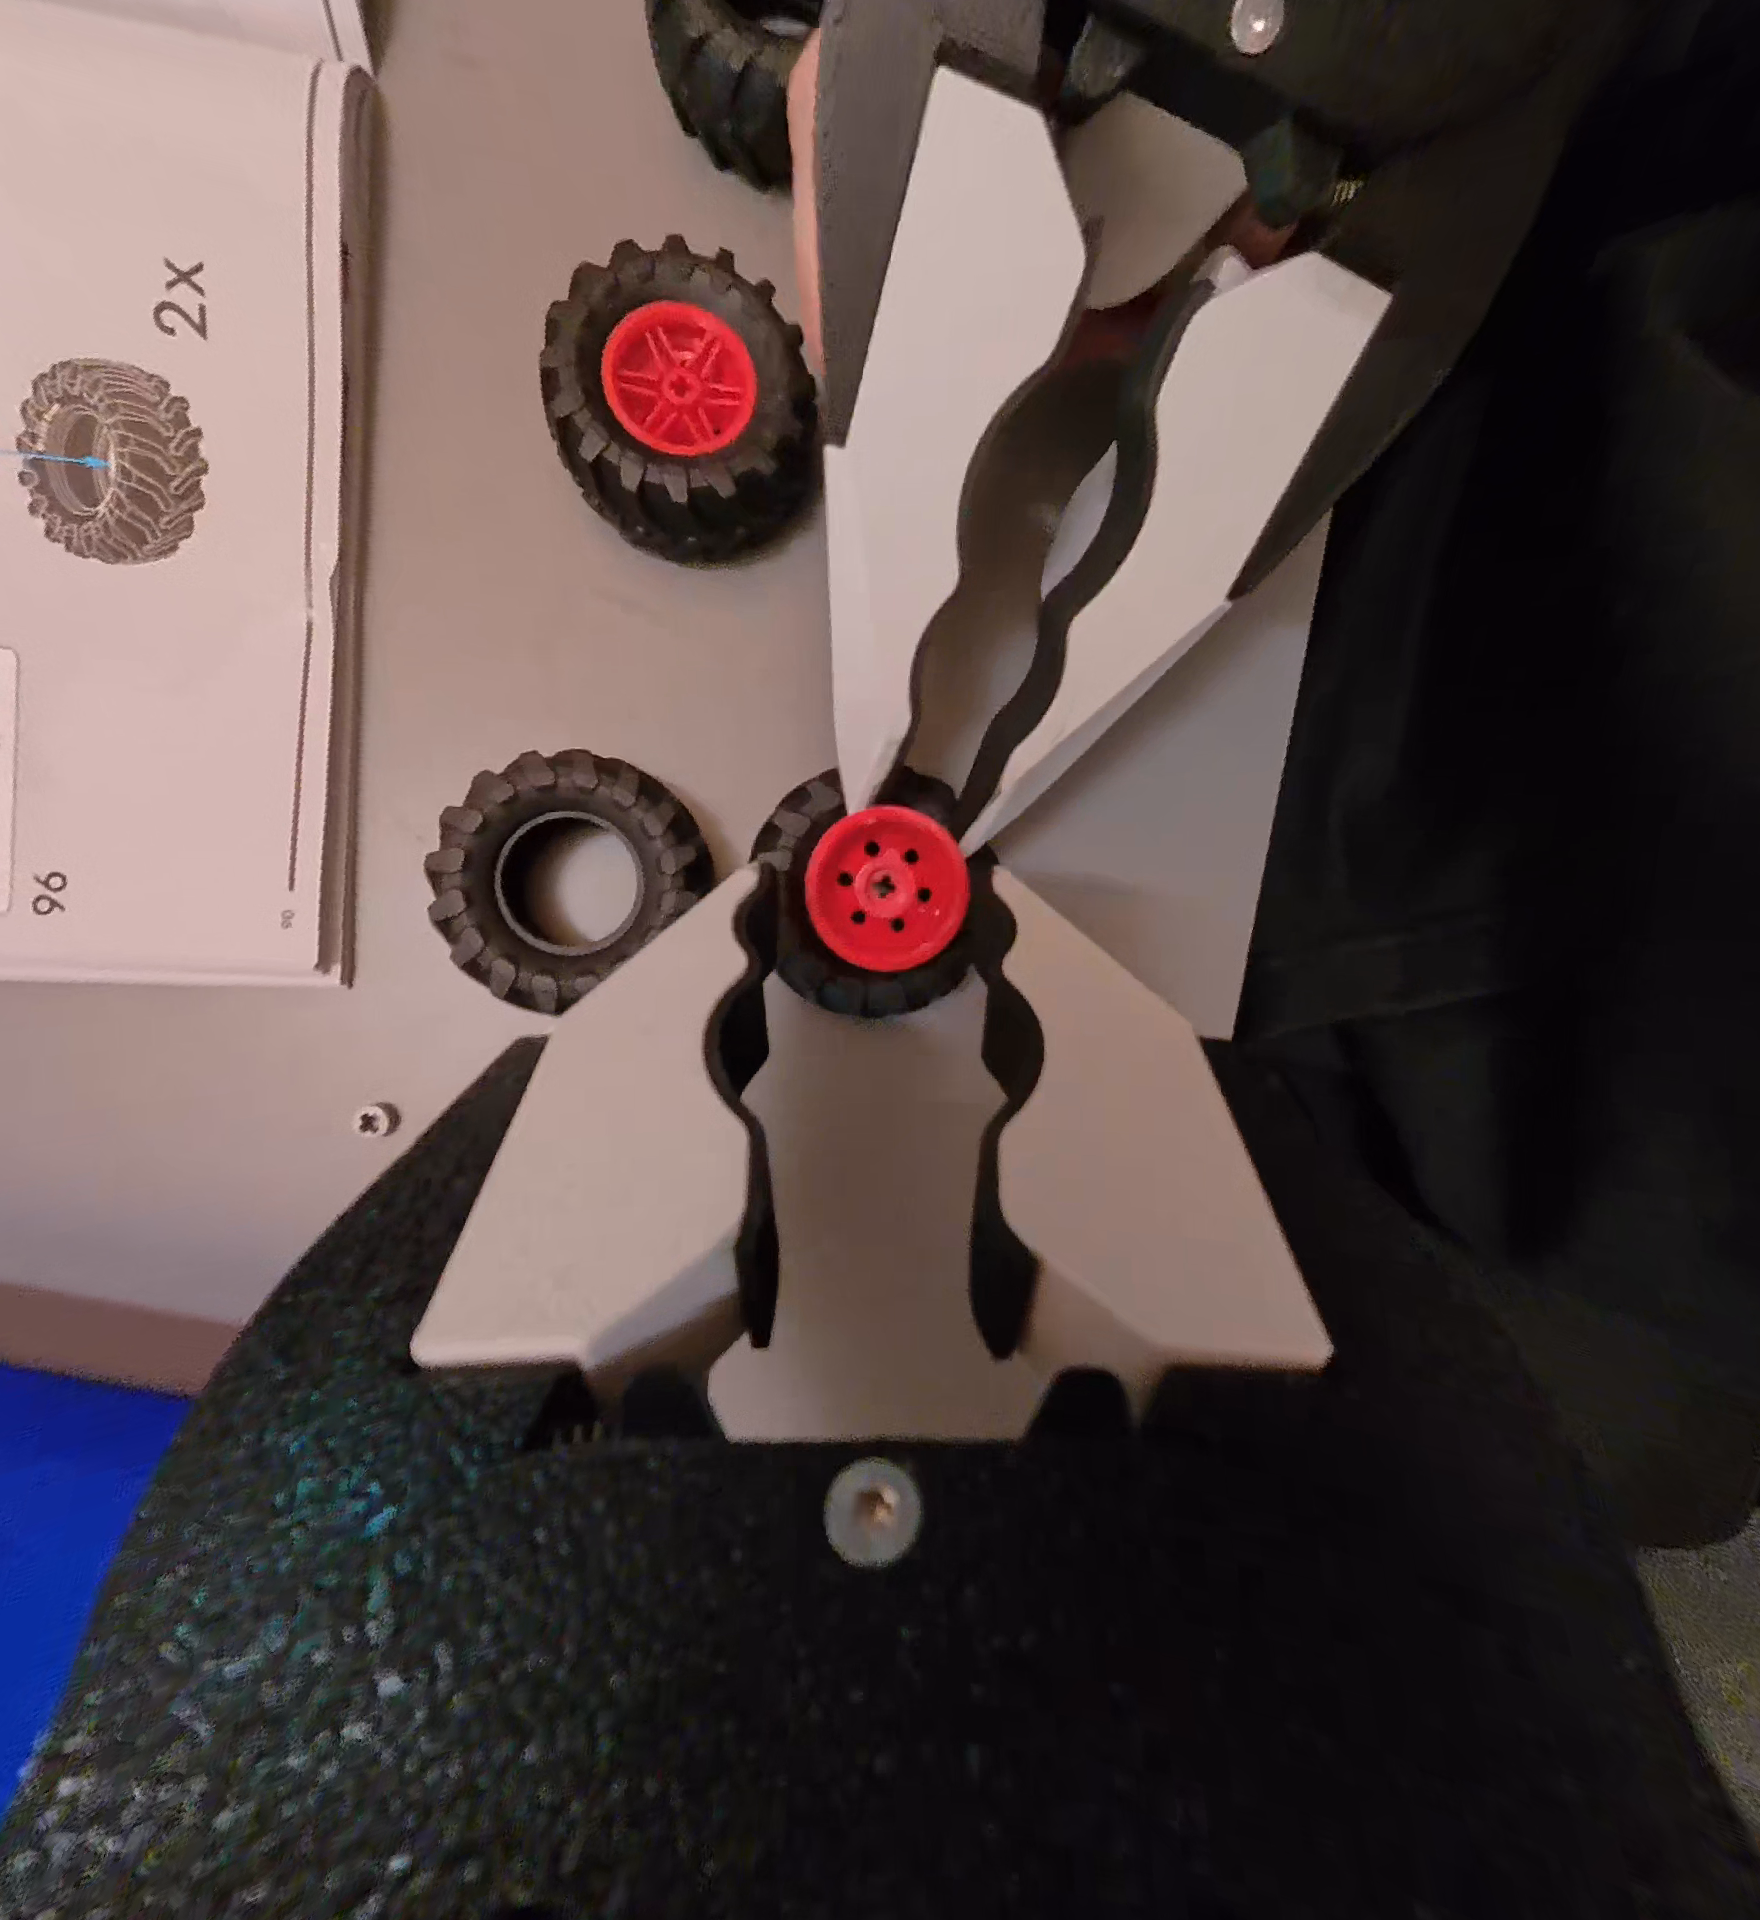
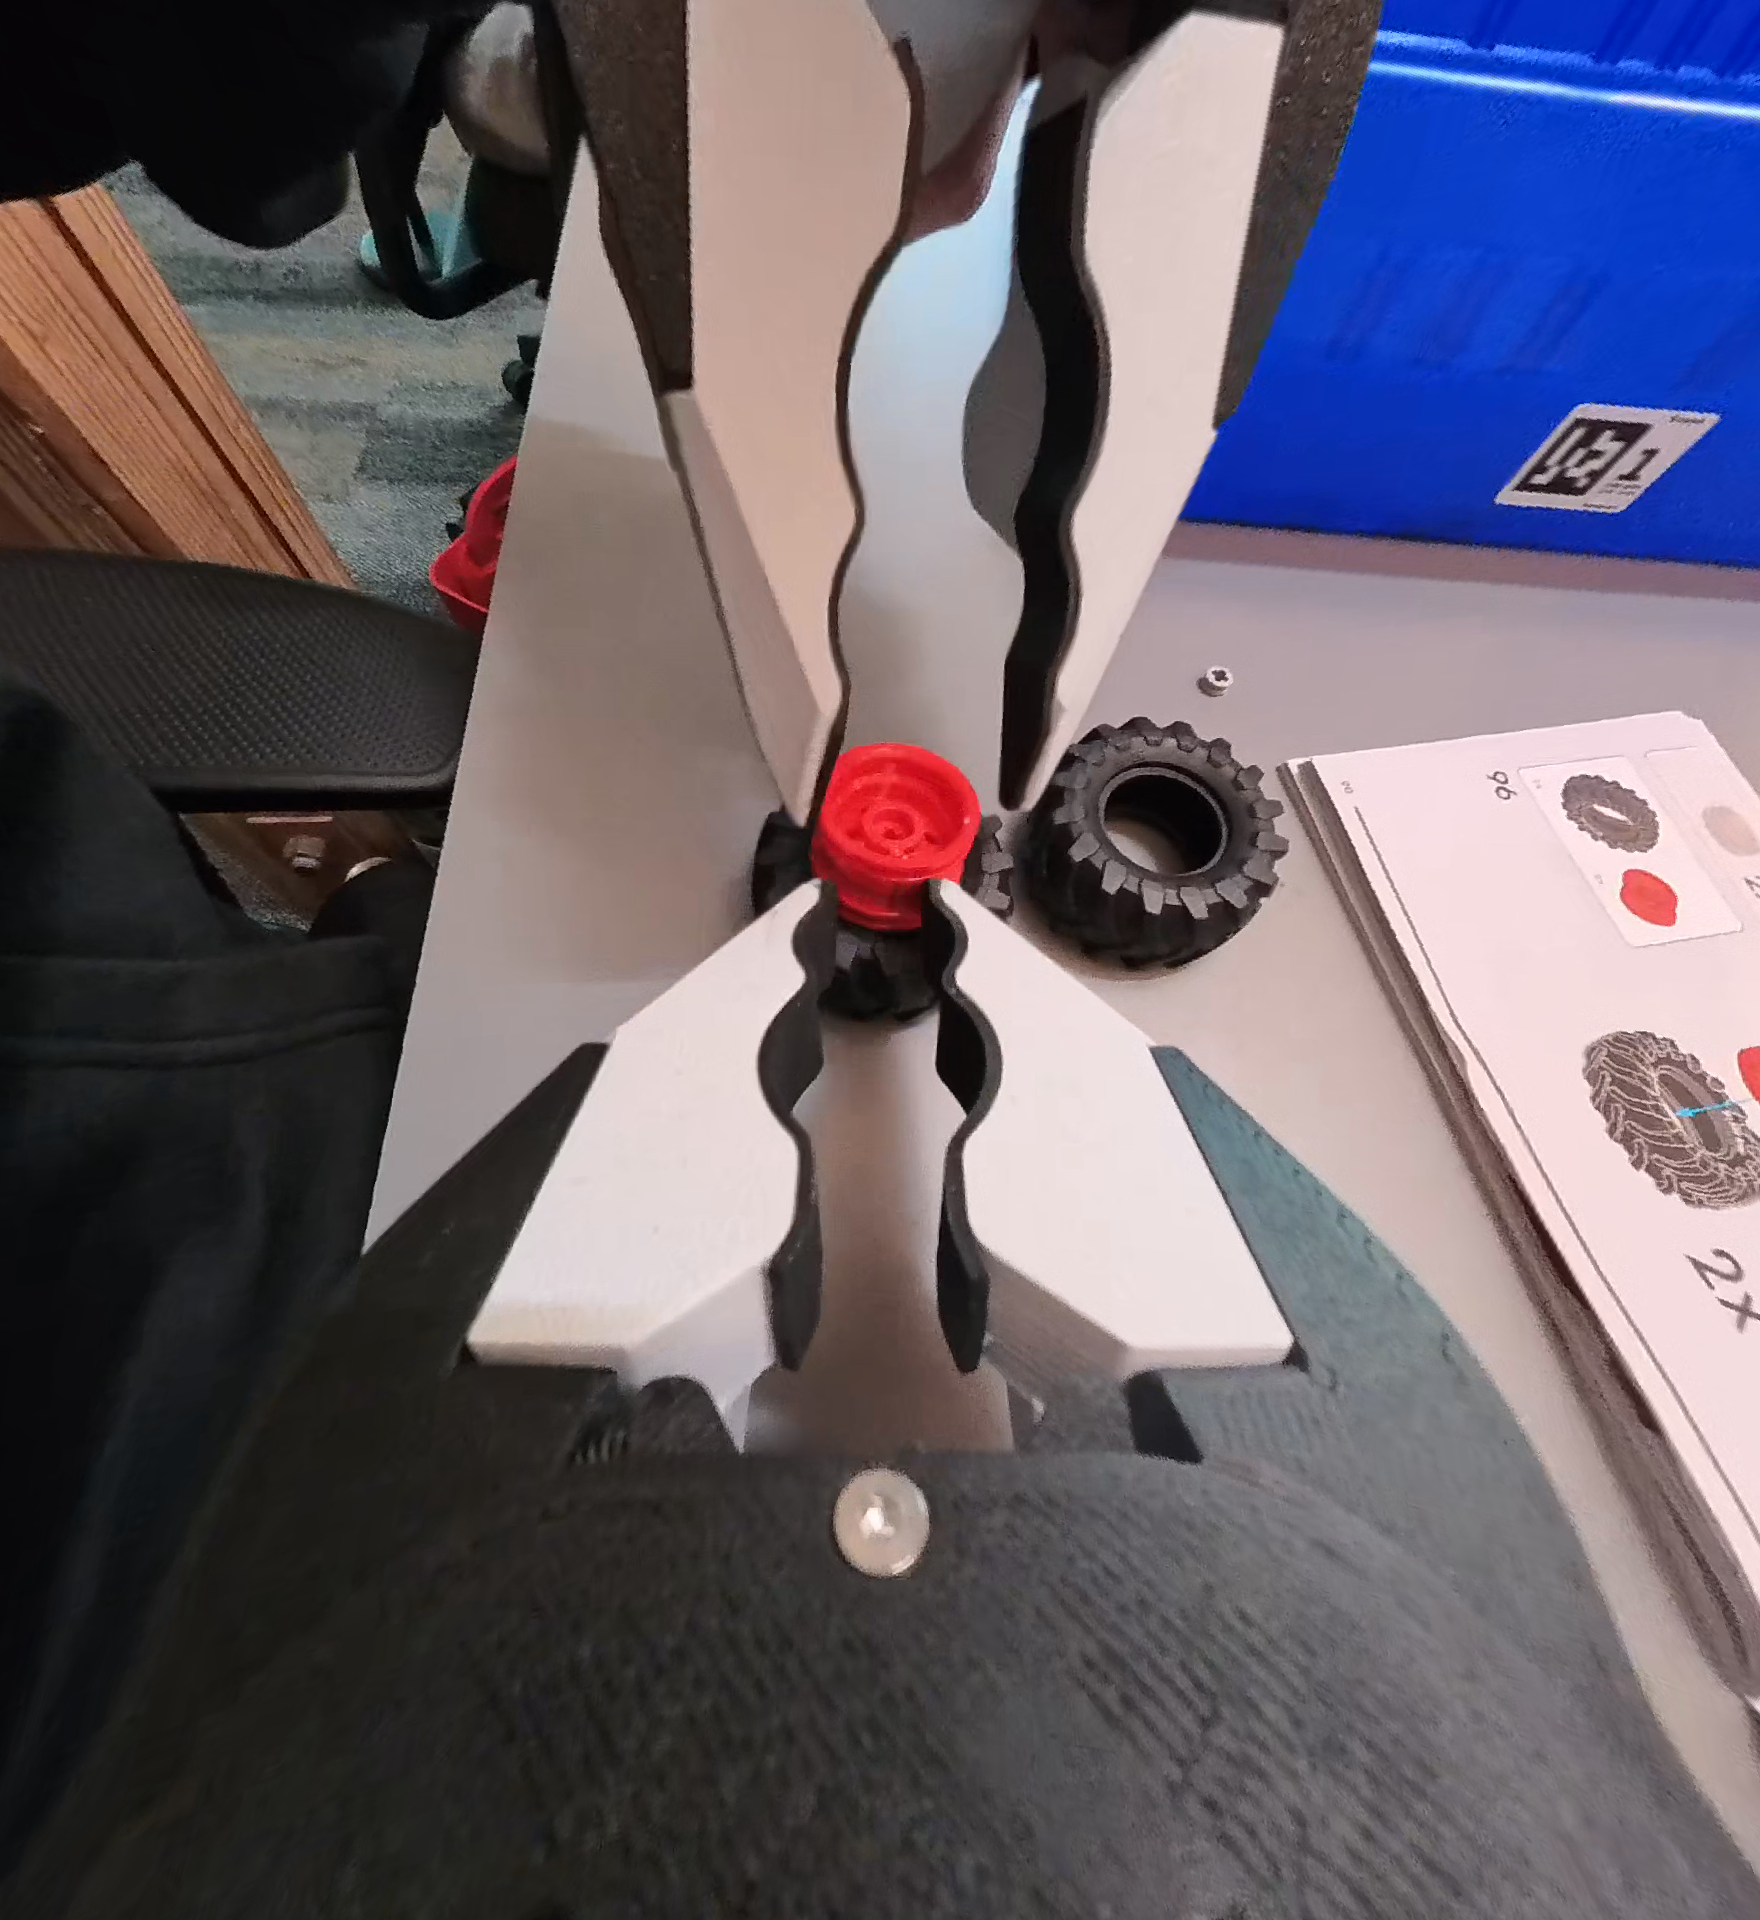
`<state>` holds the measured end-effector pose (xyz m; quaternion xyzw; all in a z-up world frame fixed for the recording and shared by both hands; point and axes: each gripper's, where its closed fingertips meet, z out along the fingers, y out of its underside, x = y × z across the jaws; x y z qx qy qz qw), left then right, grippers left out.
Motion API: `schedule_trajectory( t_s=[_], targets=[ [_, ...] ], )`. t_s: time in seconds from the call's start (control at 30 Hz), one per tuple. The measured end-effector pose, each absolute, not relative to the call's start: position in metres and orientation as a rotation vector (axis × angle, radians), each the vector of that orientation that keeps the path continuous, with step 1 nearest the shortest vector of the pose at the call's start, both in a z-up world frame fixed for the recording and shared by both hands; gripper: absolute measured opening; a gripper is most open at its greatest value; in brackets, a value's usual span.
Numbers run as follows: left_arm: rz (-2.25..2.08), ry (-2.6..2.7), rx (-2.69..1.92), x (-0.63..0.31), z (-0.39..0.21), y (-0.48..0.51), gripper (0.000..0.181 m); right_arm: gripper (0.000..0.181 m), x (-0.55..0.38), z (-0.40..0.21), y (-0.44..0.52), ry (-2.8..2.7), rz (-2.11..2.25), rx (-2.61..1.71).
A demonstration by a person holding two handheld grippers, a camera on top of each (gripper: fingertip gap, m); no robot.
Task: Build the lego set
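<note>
Now the red rim (image 1: pixel 886 886) sits partway in a black tyre (image 1: pixel 871 987) on the grey table (image 1: pixel 543 644). Left claw (image 1: pixel 876 914) grasps the tyre; right claw (image 2: pixel 876 894) is clenched on the rim. Just beside lies an empty tyre (image 1: pixel 564 878), farther off a finished wheel (image 1: pixel 678 400). An open booklet (image 1: pixel 128 520) with printed figures lies nearby, a blue bin (image 2: pixel 1582 260) with a sticker behind.
</note>
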<state>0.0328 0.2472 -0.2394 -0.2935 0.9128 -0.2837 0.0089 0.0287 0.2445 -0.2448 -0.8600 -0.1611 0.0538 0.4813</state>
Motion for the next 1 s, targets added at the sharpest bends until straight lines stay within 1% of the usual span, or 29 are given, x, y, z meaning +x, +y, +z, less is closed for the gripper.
schedule_trajectory(
  t_s=[0.03,0.1,0.37,0.43,0.5,0.63,0.77,0.87,1.0],
  targets=[
    [-0.865,2.865,-0.896,0.031,-0.24,0.246,0.035,0.015,0.028,-0.245,0.246,-0.384,0.125,-2.095],
    [-0.81,2.86,-0.871,0.032,-0.243,0.247,0.029,0.015,0.028,-0.244,0.247,-0.378,0.113,-2.093],
    [-0.646,2.835,-0.843,0.032,-0.244,0.251,0.029,0.015,0.027,-0.244,0.249,-0.453,0.031,-2.131],
    [-0.576,2.833,-0.833,0.033,-0.245,0.25,0.029,0.012,0.03,-0.243,0.247,-0.414,0.086,-2.135],
    [-0.518,2.842,-0.837,0.032,-0.245,0.251,0.029,0.0,0.032,-0.236,0.244,-0.396,0.146,-2.087],
    [-0.505,2.864,-0.866,0.033,-0.246,0.251,0.029,0.0,0.042,-0.216,0.244,-0.458,0.013,-1.958],
    [-0.509,2.872,-0.855,0.033,-0.247,0.251,0.029,0.0,0.031,-0.218,0.251,-0.648,-0.102,-1.916],
    [-0.545,2.863,-0.869,0.033,-0.247,0.25,0.029,0.0,0.03,-0.232,0.256,-0.788,-0.206,-1.954],
    [-0.55,2.846,-0.861,0.033,-0.248,0.249,0.029,0.0,0.032,-0.236,0.262,-0.829,-0.264,-1.991]
  ],
)
